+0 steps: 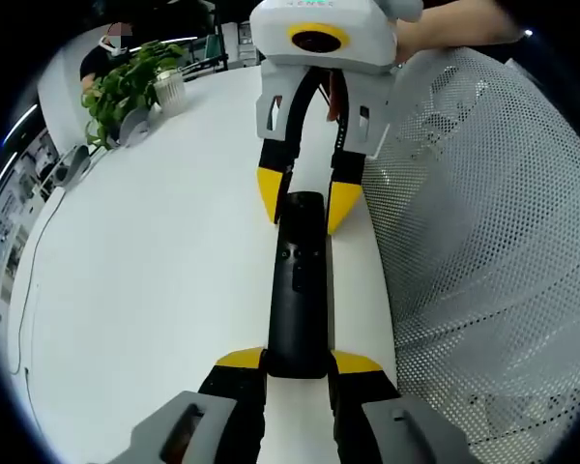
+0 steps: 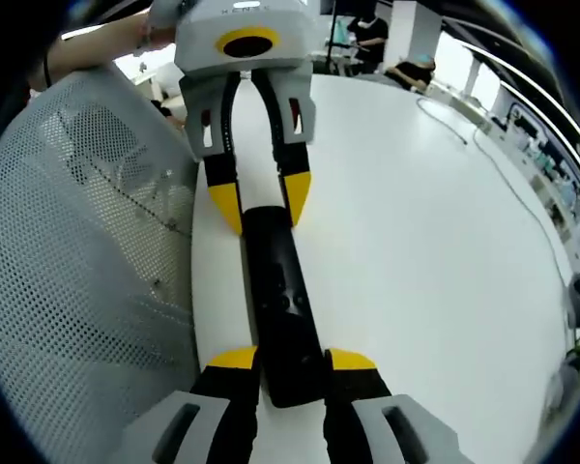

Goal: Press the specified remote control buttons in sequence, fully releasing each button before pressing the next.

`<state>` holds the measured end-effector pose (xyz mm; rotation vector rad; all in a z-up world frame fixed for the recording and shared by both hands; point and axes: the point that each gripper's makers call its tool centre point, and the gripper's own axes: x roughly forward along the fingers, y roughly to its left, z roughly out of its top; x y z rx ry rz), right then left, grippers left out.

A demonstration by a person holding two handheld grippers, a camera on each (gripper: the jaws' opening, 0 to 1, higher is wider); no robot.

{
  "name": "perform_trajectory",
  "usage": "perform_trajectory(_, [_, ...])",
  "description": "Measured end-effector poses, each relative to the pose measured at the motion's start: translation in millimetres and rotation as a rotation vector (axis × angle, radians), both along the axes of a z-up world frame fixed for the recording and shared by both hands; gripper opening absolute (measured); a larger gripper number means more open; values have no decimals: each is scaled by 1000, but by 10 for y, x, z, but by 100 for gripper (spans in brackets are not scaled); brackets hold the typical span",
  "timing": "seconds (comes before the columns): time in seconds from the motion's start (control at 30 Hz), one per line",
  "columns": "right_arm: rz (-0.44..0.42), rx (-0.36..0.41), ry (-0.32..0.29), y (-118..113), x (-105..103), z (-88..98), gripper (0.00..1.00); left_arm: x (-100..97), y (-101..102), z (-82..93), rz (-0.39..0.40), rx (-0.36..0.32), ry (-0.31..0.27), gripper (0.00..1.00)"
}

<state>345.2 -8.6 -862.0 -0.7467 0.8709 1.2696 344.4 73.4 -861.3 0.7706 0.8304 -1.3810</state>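
A long black remote control (image 1: 297,290) lies on the white table (image 1: 155,251), buttons facing up. My left gripper (image 1: 300,362) has its yellow-tipped jaws pressed against both sides of the remote's near end. My right gripper (image 1: 306,198) comes in from the top and straddles the far end, its tips against the remote's sides. In the right gripper view the same remote (image 2: 278,300) runs up from my right gripper (image 2: 293,360), which clamps the end nearest it. My left gripper (image 2: 259,203) holds the opposite end.
A pale mesh chair back (image 1: 483,242) (image 2: 77,242) stands right beside the table edge next to the remote. A potted plant (image 1: 135,82) sits at the far end of the table. A thin cable (image 2: 503,164) trails over the table. A person's hand (image 1: 454,24) holds the right gripper.
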Motion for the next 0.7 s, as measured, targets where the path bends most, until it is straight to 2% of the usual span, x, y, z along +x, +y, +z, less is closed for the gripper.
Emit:
perform_trajectory(0.47, [24, 7, 6, 1, -4, -17, 21, -4, -4, -2, -2, 0, -13, 25])
perform_trajectory(0.7, [40, -9, 4, -1, -2, -22, 21, 11, -18, 6, 74, -38, 7, 26])
